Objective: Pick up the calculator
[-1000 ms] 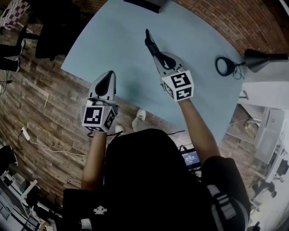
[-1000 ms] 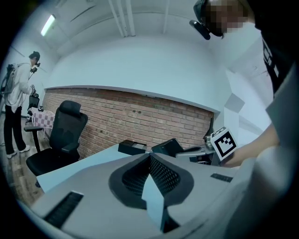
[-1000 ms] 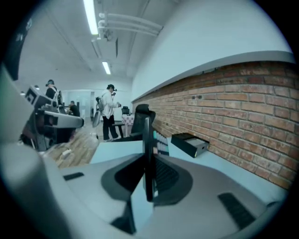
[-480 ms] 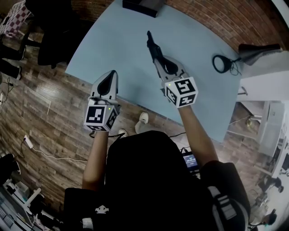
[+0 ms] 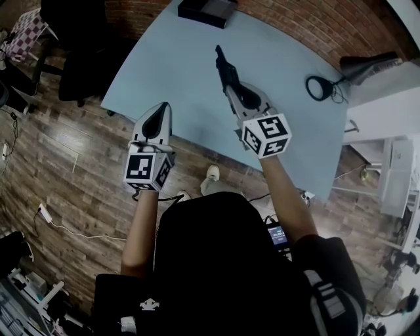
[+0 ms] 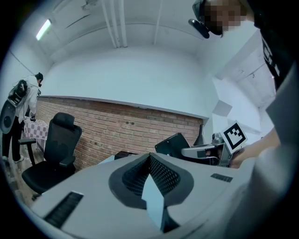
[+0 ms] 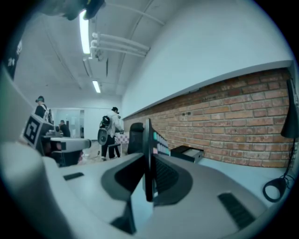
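Observation:
The calculator [image 5: 223,64] is a thin dark slab held above the light blue table [image 5: 170,72], standing on edge. My right gripper [image 5: 231,82] is shut on its near end. In the right gripper view the calculator [image 7: 148,154] shows edge-on between the pads, its coloured keys facing right. My left gripper [image 5: 159,109] hangs over the table's near left edge, shut with nothing in it; its pads [image 6: 161,175] meet at the tip. From the left gripper view, the calculator [image 6: 173,145] and the right gripper's marker cube [image 6: 236,135] appear at the right.
A black box [image 5: 207,10] lies at the table's far edge. At the table's right end are a black ring on a cable [image 5: 319,87] and a dark lamp [image 5: 367,65]. A black office chair [image 5: 79,65] stands left of the table. A brick wall [image 7: 224,116] runs behind.
The right gripper has risen with the calculator in its jaws, higher above the table. The left gripper has also come up a little. Both grips look the same.

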`<state>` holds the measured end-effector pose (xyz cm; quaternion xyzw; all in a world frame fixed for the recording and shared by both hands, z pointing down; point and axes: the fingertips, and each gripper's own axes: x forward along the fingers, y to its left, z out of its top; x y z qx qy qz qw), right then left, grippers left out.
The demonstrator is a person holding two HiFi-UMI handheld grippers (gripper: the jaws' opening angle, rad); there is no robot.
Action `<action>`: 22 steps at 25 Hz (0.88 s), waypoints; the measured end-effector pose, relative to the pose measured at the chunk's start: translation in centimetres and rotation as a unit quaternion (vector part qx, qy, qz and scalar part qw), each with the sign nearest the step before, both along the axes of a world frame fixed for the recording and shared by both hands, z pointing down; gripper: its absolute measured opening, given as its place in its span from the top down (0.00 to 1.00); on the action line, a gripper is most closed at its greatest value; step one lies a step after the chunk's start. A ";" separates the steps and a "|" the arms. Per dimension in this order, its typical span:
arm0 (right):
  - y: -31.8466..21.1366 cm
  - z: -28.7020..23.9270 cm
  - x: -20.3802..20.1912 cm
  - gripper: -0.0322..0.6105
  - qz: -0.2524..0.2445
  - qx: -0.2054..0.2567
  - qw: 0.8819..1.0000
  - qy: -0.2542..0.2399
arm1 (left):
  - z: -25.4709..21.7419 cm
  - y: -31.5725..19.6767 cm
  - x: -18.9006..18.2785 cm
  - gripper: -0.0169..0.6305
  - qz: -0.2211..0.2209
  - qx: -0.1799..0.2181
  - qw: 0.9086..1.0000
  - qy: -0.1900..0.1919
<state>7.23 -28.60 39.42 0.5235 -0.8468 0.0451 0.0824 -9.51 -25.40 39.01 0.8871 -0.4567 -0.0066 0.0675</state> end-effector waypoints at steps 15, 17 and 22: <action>4.4 -2.3 -1.5 0.86 0.040 0.023 0.999 -0.024 | -1.5 4.6 -2.3 0.96 0.025 0.031 0.999 -0.003; 5.0 -2.7 -1.9 0.86 0.044 0.028 0.998 -0.024 | -1.6 5.0 -2.8 0.96 0.028 0.033 0.999 0.000; 6.6 -3.5 -2.9 0.86 0.055 0.035 0.998 -0.023 | -1.7 6.3 -3.8 0.96 0.036 0.036 0.999 0.005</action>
